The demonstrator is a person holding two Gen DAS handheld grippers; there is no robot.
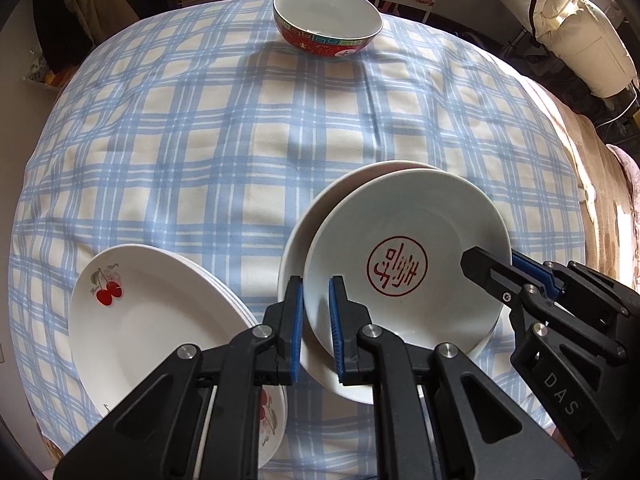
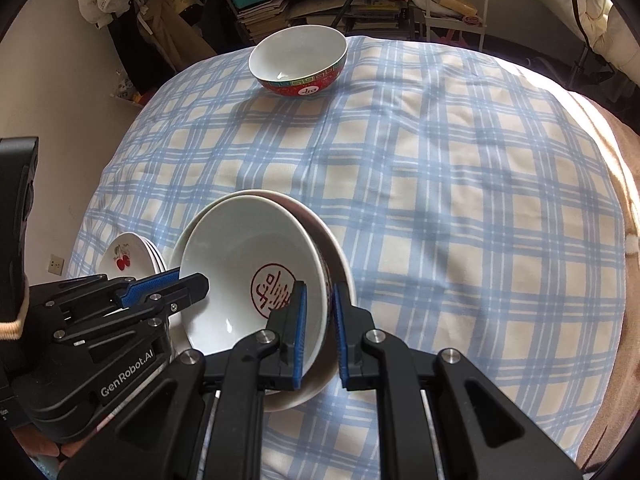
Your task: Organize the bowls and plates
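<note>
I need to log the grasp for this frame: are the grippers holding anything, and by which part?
Both hold the bowl with the red seal. The left gripper clamps its rim on one side, the right gripper the opposite rim.

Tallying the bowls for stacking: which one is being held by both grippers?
The bowl with the red round seal inside, nested over another dish. The left gripper and right gripper each clamp its rim. The red-sided bowl stands alone at the cloth's far edge.
</note>
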